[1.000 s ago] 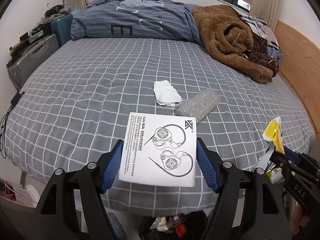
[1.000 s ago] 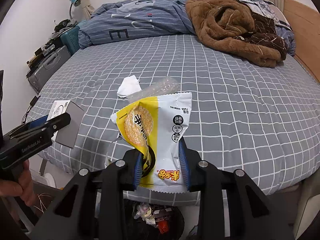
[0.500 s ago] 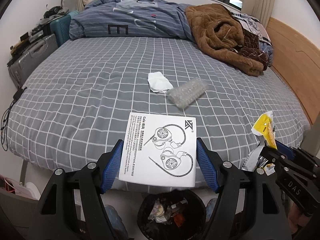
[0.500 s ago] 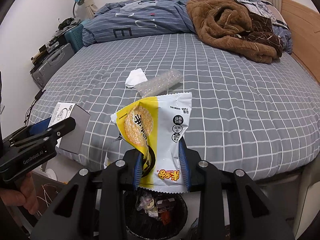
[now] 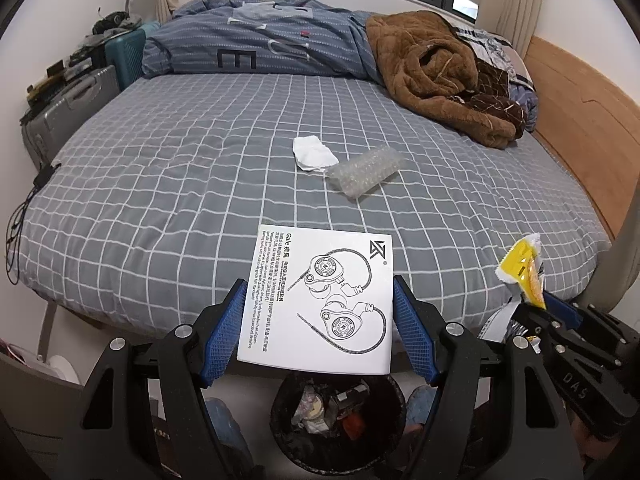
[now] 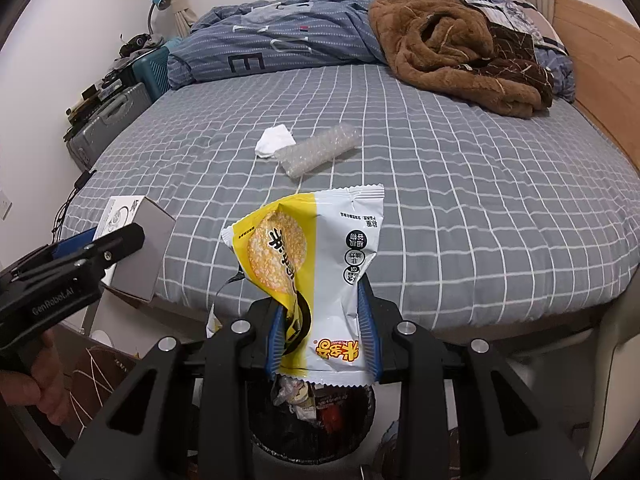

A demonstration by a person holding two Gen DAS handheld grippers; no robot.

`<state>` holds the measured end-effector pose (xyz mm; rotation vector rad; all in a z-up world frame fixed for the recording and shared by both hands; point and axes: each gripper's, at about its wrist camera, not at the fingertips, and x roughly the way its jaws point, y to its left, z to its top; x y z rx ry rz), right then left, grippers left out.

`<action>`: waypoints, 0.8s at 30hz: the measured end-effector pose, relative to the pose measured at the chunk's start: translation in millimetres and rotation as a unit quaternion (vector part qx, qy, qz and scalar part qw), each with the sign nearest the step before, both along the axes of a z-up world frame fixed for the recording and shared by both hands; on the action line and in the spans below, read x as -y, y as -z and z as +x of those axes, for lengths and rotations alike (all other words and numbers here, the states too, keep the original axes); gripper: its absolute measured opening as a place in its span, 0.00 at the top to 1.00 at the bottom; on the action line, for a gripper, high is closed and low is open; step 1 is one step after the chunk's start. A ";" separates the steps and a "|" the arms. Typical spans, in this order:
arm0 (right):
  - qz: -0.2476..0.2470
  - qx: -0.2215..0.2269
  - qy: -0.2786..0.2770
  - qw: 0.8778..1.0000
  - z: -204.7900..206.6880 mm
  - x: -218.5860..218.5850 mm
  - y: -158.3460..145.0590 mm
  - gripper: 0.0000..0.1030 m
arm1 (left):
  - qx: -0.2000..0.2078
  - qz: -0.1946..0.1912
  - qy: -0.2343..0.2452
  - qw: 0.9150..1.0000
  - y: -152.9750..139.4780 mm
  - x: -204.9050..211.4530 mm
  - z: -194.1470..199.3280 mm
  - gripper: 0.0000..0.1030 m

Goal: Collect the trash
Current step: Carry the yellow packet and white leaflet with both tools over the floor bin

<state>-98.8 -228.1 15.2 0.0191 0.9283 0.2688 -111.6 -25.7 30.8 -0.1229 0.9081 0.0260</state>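
So the task is about half done. The left gripper (image 5: 318, 334) is clamped on a white earphone box (image 5: 320, 300), and the right gripper (image 6: 323, 334) is clamped on a yellow-and-white snack wrapper (image 6: 320, 276). Both hang over the black trash bin (image 5: 340, 460) at the foot of the bed (image 5: 180, 184); it seems partly full, though it is dark inside. Nothing is dropped yet. A crumpled tissue (image 5: 312, 154) and a bubble-wrap roll (image 5: 364, 172), lying side by side, are left on the bed.

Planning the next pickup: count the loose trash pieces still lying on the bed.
2: a crumpled white tissue mid-bed, and a roll of bubble wrap touching its right side. More could hide under the brown blanket.
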 end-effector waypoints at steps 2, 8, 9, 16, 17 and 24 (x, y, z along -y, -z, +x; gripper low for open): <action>-0.003 -0.004 0.000 1.000 -6.4 -0.3 5.0 0.70 | -0.001 -0.001 0.000 1.000 1.7 0.8 -5.4 0.33; -0.012 -0.015 0.001 1.000 -24.9 -0.1 21.3 0.70 | -0.009 -0.002 0.004 1.000 13.0 6.0 -24.0 0.33; -0.013 -0.017 0.001 1.000 -27.8 0.1 24.0 0.70 | -0.011 -0.003 0.003 1.000 16.1 7.0 -27.4 0.33; -0.023 -0.032 0.003 0.999 -44.8 4.3 45.3 0.70 | -0.028 -0.006 0.005 1.000 39.6 17.1 -46.9 0.33; -0.026 -0.035 0.003 0.999 -46.7 4.2 49.5 0.70 | -0.032 -0.007 0.005 0.999 43.8 18.4 -49.4 0.33; -0.034 -0.056 -0.001 0.998 -56.8 2.0 75.8 0.70 | -0.054 -0.002 0.010 0.998 70.1 24.3 -60.5 0.33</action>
